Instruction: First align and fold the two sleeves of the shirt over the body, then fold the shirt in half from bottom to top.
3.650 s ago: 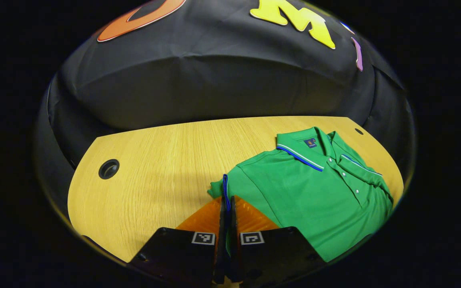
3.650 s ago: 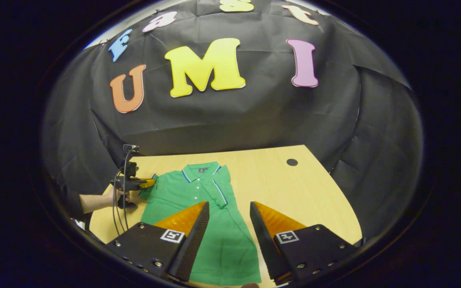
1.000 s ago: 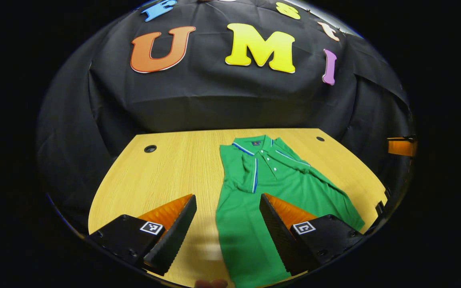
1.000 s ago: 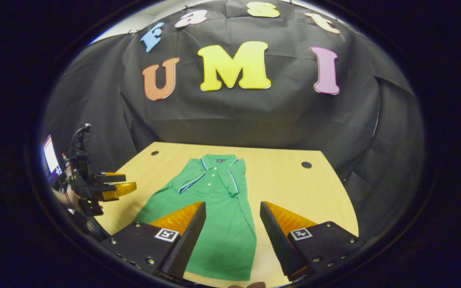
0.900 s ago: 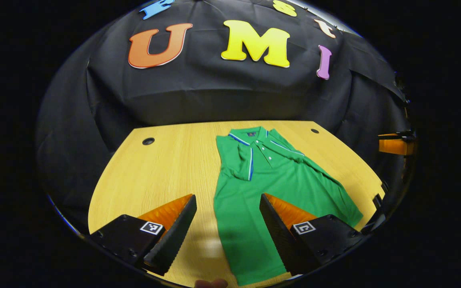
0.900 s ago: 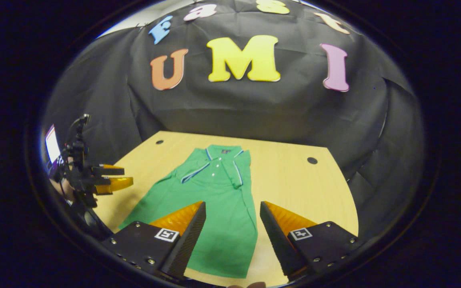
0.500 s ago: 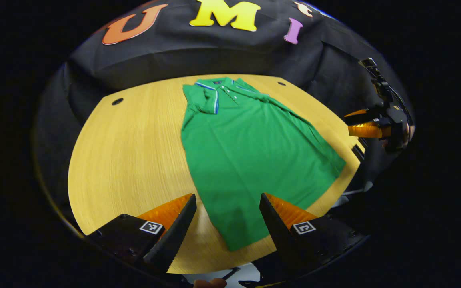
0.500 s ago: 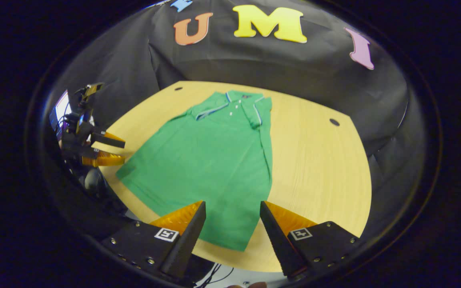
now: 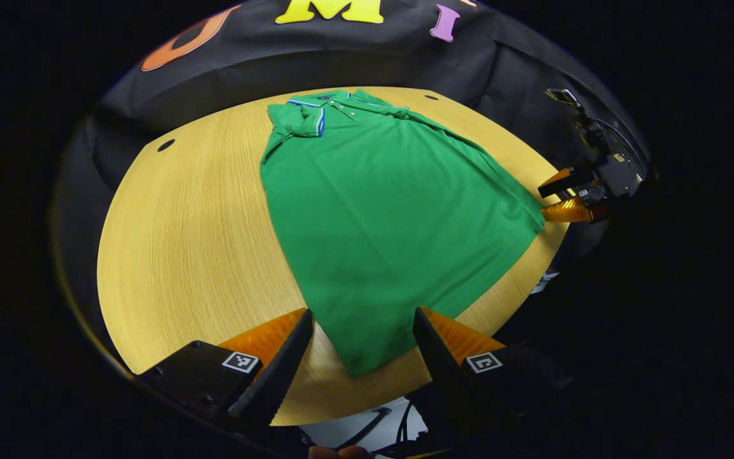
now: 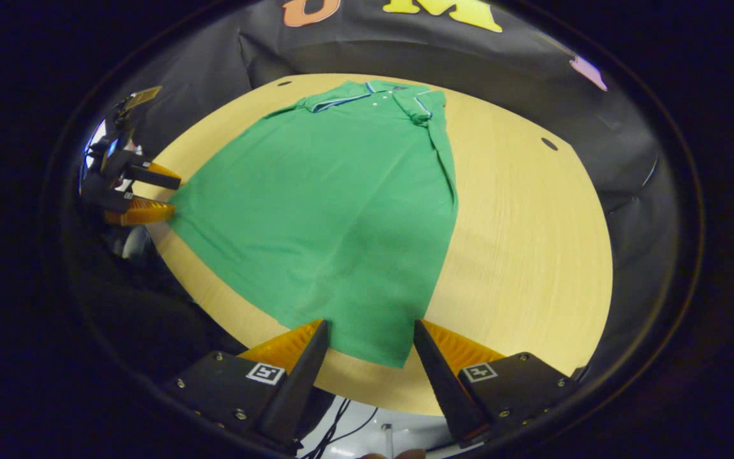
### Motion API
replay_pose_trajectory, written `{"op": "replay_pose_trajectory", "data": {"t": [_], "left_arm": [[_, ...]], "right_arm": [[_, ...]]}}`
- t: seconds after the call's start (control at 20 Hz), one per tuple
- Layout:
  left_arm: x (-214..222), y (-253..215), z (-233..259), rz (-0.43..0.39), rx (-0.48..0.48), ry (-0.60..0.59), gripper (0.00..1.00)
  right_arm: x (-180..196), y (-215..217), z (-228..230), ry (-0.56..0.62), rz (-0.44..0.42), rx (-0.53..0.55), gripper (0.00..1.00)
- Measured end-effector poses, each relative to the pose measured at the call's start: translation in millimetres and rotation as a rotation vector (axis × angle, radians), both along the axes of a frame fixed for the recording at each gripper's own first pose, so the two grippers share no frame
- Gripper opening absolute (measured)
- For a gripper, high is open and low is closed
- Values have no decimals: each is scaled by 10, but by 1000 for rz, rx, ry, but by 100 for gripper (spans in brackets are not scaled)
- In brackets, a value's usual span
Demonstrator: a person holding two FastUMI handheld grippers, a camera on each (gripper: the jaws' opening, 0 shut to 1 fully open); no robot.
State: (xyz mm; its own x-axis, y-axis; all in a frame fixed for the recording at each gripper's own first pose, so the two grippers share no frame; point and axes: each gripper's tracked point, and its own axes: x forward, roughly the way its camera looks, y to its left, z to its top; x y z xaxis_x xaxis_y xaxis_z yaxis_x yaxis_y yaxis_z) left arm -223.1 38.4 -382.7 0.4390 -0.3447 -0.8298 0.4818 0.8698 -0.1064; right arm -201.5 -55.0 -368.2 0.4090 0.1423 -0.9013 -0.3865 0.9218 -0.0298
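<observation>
Wooden counter (image 9: pixel 182 242) carries green shirt (image 9: pixel 373 210), sleeves folded in. My left tool (image 9: pixel 362 326) and right tool (image 10: pixel 367 335) wide, each seemingly above hem corner, not touching.

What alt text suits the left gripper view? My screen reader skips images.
A green polo shirt, sleeves folded in, lies flat on a wooden table. The left tongs hang open over its bottom-left hem corner; the right tongs sit open by the opposite corner.
</observation>
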Motion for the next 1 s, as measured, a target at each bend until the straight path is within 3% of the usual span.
{"op": "replay_pose_trajectory", "data": {"t": [0.2, 0.35, 0.4, 0.45, 0.5, 0.6, 0.65, 0.75, 0.85, 1.0], "left_arm": [[-64, -51, -23, -77, 74, -31, 100], [-99, -156, -16, -128, 72, -63, 100], [-117, -190, -26, -131, 68, -70, 100], [-110, -244, -54, -129, 64, -69, 93], [-142, -288, -59, -130, 61, -70, 87], [-134, -374, -61, -149, 64, -74, 56], [-138, -403, -49, -151, 55, -72, 38], [-191, -409, -25, -91, -52, 1, 14], [-129, -403, 49, 23, -184, 78, 6], [31, -322, 211, 126, -246, 98, 4]], "right_arm": [[29, 38, -90, 12, 10, -12, 86], [-6, 36, -111, 20, 6, 8, 86], [-25, 52, -110, 23, 11, 15, 78], [-27, 96, -118, 23, 31, 20, 77], [-23, 132, -92, 23, 52, 23, 58], [-27, 173, -86, 16, 65, 27, 16], [2, 180, -84, 19, 60, 43, 8], [-13, 163, -50, 54, 22, 79, 1], [-25, 129, -5, 71, -18, 114, 1], [47, 99, 156, 59, -42, 169, 1]]}}
